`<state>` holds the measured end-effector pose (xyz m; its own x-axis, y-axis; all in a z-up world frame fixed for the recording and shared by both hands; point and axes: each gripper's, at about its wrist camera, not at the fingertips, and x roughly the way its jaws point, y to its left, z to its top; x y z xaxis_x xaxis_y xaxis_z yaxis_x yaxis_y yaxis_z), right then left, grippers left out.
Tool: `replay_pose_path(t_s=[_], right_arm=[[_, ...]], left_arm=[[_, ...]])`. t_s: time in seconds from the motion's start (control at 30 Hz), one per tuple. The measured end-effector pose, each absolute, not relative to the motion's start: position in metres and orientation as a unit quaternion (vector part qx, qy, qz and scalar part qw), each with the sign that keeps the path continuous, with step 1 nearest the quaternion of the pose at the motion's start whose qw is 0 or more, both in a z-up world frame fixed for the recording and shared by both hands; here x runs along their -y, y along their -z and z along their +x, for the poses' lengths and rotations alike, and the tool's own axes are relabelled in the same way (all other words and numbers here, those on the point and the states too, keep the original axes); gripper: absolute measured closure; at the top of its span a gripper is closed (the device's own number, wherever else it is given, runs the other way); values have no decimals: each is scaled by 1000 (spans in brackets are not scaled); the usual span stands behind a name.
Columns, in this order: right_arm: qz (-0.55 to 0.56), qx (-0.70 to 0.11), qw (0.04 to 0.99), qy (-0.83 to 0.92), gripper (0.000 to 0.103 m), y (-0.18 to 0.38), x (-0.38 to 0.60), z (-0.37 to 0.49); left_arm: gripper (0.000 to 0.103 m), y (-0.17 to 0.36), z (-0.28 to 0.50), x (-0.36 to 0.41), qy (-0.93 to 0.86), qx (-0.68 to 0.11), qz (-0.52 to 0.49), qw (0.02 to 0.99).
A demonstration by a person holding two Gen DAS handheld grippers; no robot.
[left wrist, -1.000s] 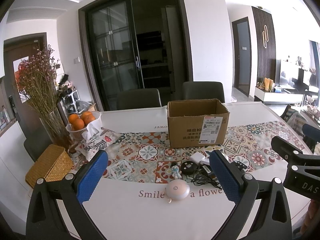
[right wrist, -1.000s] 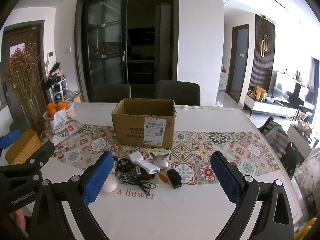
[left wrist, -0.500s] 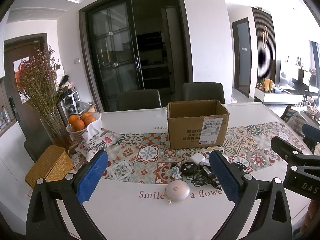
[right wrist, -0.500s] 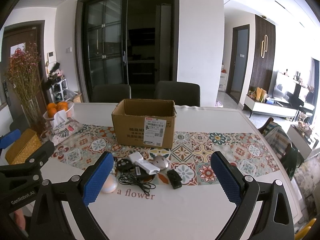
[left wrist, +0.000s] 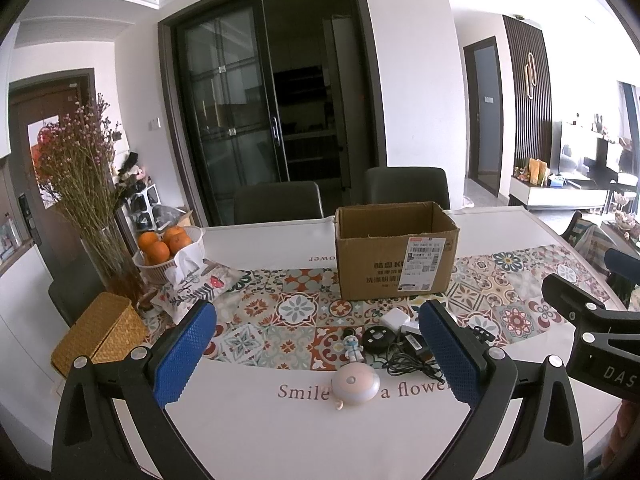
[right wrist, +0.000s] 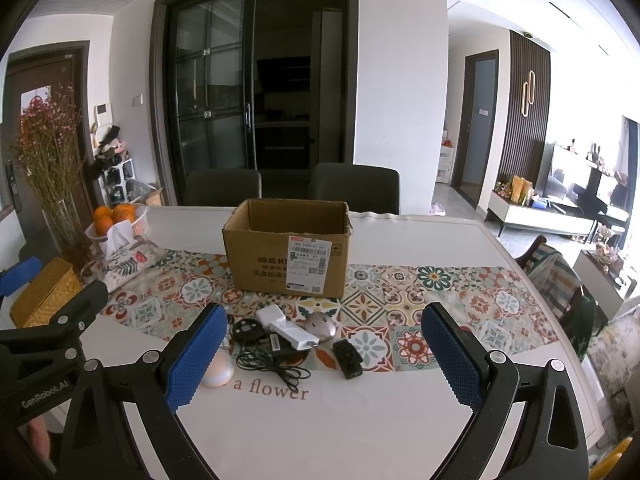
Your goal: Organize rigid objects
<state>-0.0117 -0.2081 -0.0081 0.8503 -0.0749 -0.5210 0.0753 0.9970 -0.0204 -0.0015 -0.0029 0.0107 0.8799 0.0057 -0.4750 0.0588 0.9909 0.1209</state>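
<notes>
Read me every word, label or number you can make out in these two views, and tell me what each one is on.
"Smile" and "a flower": tablecloth.
"a flower": same cloth, right view.
"ower", upside down: the cloth's far edge.
"DAS": right gripper, cut off.
"GenRobot.AI": left gripper.
Shipping label on the cardboard box: too small to read.
Print on the box: only "K" is legible.

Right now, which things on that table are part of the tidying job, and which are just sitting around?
Part of the job:
cardboard box
white charger
black cable
round pink lamp
small figurine
black remote

Just sitting around:
bowl of oranges
vase of dried flowers
wicker box
</notes>
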Motion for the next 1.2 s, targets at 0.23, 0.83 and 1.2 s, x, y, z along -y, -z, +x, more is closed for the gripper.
replay_pose_path(t_s=[0.23,0.83,1.2], right_arm=[[0,-270,962,39,5,8,208,-12],[-1,-274,961,36,5,8,207,-9],[-2,-325,946,26,5,44,208,16]], left_arm=[[0,-10,-2,3,14,-244,66,967],[0,-4,4,0,19,-253,61,965],[0,35,28,2,36,-313,65,947]])
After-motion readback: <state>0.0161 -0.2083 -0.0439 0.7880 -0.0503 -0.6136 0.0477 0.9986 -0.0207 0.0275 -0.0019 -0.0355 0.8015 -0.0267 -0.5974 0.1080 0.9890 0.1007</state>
